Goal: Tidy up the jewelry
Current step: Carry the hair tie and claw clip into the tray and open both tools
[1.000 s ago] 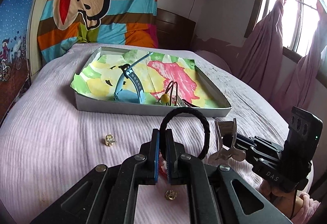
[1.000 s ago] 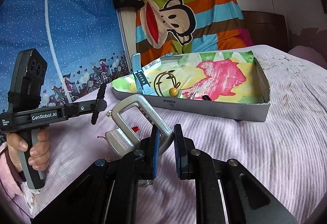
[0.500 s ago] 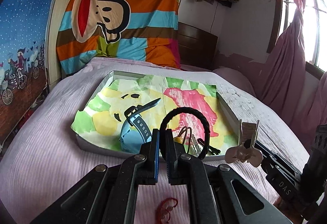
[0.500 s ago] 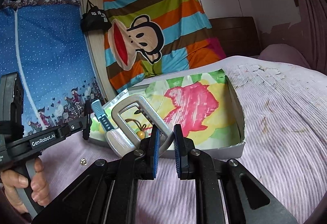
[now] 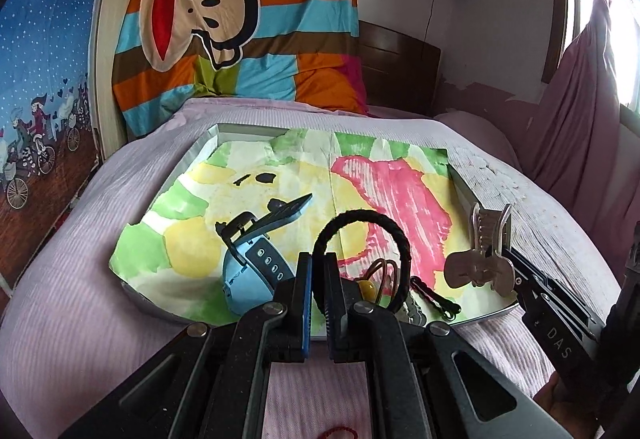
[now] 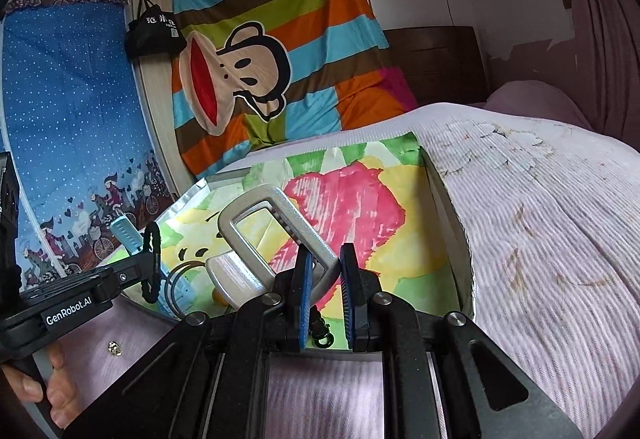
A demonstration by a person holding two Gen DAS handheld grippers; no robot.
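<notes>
Both grippers have come forward and up from the bedspread to the near edge of the tray (image 5: 464, 187) since a second ago; loose bits on the bed that sat ahead of the left gripper are now behind or below it.

Left gripper (image 5: 316, 303) is clamped on a black hair tie (image 5: 394, 229), loop standing upright over the near edge of the tray. Right gripper (image 6: 323, 291) is pinching the silver hair claw (image 6: 280, 223), held over the near part of the tray; in the left view the hair claw (image 5: 486, 259) hangs above the tray's near right corner. Neither item is released yet.

Already in the tray, on the painted paper lining: blue watch (image 5: 248, 271) at the near left part, a cord with a yellow bead (image 5: 366, 285) near the front edge, a black hairpin (image 5: 434, 297) just right of the bead.

Left outside the tray: a small gold piece (image 6: 114, 347) on the bed in front of the tray's left end, and a red thread piece (image 5: 340, 431) on the bed, in front of the tray under the left gripper.

Judgement: task is roughly past the middle. Three items are placed, two are in hand about to be dropped, at least two small pieces are still to collect. Small gold piece looks fiddly to pinch on soft bedding.
</notes>
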